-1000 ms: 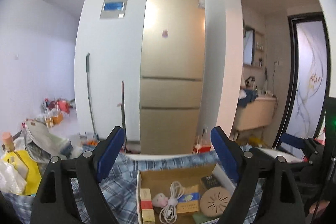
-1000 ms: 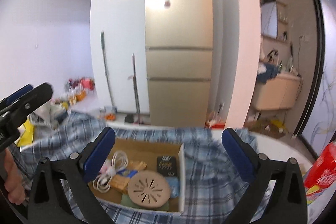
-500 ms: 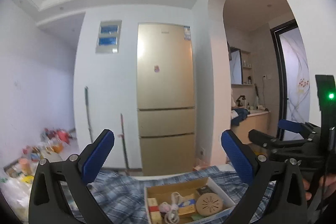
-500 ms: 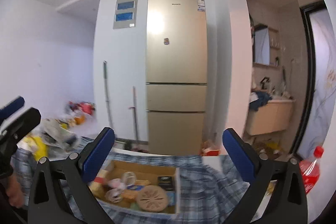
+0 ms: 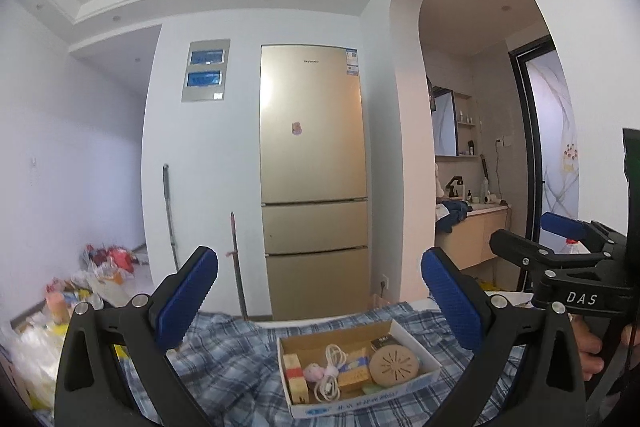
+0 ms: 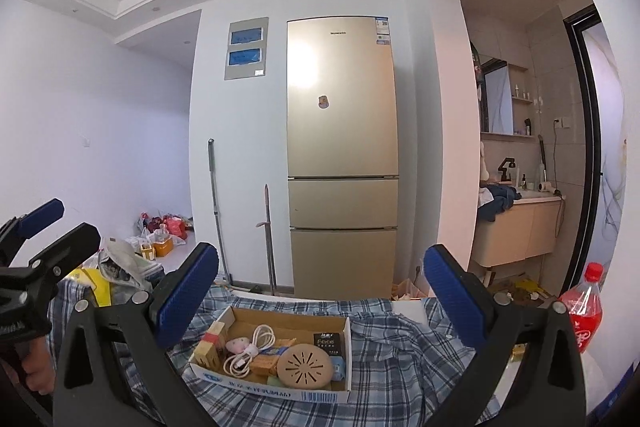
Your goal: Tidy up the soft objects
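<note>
A blue plaid shirt (image 5: 224, 367) (image 6: 392, 355) lies spread over the table. On it stands an open cardboard box (image 5: 416, 341) (image 6: 347, 331) holding a white cable (image 6: 250, 349), a small pink soft toy (image 6: 237, 345), a round tan disc (image 6: 306, 371) and small packets. My left gripper (image 5: 320, 303) is open and empty, held above and before the box. My right gripper (image 6: 322, 301) is open and empty too, above the box. Each gripper shows at the edge of the other's view.
A gold fridge (image 5: 314, 203) stands against the far wall, with two mop handles (image 5: 170, 215) beside it. Bags and clutter (image 5: 100, 267) lie on the floor at the left. A red soda bottle (image 6: 584, 311) stands at the table's right. A washbasin cabinet (image 6: 516, 231) is behind the arch.
Both grippers have risen and tilted up, so the box and shirt sit lower and smaller in both views. Both stay open and empty.
</note>
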### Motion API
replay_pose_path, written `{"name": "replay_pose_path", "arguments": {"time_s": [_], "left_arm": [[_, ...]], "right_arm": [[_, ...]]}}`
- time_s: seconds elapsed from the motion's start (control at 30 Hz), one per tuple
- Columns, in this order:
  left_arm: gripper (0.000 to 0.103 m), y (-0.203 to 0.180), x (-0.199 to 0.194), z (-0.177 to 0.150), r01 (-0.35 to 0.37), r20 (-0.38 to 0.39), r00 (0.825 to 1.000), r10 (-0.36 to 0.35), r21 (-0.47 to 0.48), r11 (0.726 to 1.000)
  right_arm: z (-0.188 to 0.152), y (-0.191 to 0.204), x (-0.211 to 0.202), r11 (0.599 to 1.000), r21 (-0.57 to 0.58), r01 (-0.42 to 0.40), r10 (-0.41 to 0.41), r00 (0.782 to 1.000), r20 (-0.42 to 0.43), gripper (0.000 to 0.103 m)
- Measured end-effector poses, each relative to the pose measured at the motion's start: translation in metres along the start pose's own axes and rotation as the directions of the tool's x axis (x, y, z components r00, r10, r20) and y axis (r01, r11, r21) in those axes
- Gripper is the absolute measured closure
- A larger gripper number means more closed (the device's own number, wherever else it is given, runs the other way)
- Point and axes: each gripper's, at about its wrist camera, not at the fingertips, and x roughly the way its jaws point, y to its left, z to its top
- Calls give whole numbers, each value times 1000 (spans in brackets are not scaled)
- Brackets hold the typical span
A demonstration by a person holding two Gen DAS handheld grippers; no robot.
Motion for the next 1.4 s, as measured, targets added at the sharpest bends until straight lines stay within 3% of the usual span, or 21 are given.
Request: {"name": "replay_pose_path", "arguments": {"time_s": [0.2, 0.3, 0.37, 0.5, 0.6, 1.4], "left_arm": [[0, 6, 0, -37, 12, -36, 999, -14, -44, 999], [0, 5, 3, -52, -2, -22, 1000, 1, -20, 1000], [0, 5, 6, -58, -9, -15, 1000, 9, -12, 1000], [0, 9, 7, -87, -17, -17, 1000, 17, -4, 1000], [0, 5, 15, -100, -47, -62, 997, 50, 46, 998], [0, -2, 28, -112, -27, -106, 994, 36, 79, 997]], "right_arm": [[-39, 1, 3, 999, -31, 14, -14, 1000, -9, 1], [-58, 1, 10, 999, -36, 26, -27, 999, -35, 1], [-69, -1, 17, 996, -40, 82, -84, 995, -50, 1], [-85, -6, 22, 995, -40, 89, -92, 994, -66, 0], [-94, -8, 21, 995, -40, 91, -94, 993, -68, 1], [-95, -14, 15, 994, -11, 113, -114, 992, -59, 0]]}}
